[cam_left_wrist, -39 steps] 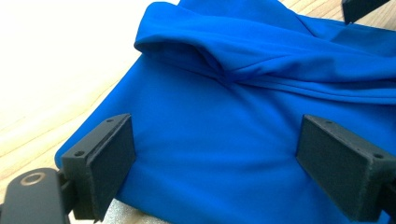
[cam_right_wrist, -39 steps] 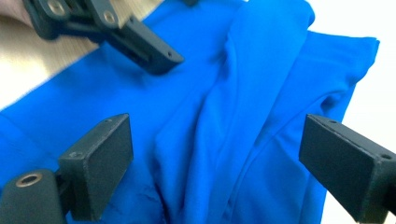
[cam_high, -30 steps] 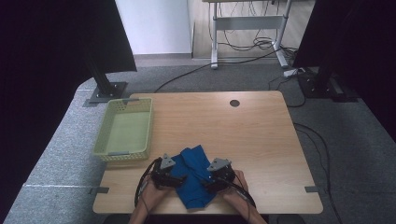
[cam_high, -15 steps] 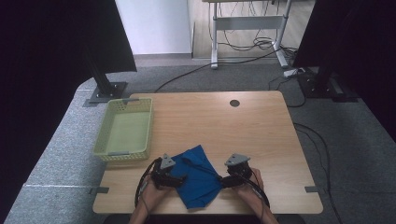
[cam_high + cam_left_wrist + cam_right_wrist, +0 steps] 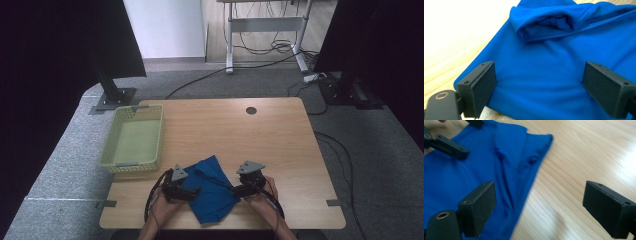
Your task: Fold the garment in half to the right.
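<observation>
Both grippers stand released: the left gripper (image 5: pixel 192 192) hovers over the blue cloth (image 5: pixel 212 190) at the table's (image 5: pixel 280 140) near edge; the right gripper (image 5: pixel 239 190) sits at its right hem; best pinch one layer only, lifting evenly; the green basket (image 5: pixel 132 165) waits left.

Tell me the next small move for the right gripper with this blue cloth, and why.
Probably bring the right gripper back over the crumpled blue cloth's near edge and close on it: its jaws stand open, half over bare wooden table, gripping nothing.
</observation>
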`<state>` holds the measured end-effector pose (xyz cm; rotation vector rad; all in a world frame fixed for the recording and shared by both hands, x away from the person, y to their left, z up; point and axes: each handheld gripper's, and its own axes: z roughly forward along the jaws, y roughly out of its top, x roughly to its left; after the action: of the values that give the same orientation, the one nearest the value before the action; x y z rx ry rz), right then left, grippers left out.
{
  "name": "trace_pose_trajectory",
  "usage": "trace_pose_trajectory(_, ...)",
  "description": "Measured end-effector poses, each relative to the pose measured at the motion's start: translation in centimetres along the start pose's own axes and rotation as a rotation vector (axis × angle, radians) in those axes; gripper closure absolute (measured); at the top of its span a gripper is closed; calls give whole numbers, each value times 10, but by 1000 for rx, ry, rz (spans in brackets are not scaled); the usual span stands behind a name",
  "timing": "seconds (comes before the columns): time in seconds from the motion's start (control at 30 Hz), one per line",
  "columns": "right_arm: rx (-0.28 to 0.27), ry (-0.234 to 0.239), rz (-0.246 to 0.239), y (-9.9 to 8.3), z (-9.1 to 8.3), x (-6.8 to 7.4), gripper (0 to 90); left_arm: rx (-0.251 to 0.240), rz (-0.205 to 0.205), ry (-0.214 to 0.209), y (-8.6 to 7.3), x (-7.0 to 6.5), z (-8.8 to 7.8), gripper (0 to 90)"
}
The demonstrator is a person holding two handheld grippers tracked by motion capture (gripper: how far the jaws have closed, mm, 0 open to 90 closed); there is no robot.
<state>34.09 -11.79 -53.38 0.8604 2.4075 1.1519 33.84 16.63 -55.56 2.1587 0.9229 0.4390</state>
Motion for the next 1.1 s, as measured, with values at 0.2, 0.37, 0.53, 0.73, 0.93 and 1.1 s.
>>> trace_pose_trajectory(0.2,47,-2,-14,-7,14,-4,112,0,-1,1,0,0,0,120)
trace_pose_trajectory(0.37,45,-42,35,-17,3,-23,114,0,-1,1,0,0,0,120)
trace_pose_trajectory(0.53,14,-20,25,-7,4,-19,114,0,-1,1,0,0,0,120)
trace_pose_trajectory(0.73,10,35,-12,9,30,-6,107,0,-1,1,0,0,0,120)
trace_pose_trajectory(0.93,18,35,-24,12,40,-4,111,1,-1,1,0,0,0,120)
trace_pose_trajectory(1.1,23,4,-6,8,45,-12,120,0,-1,1,0,0,0,120)
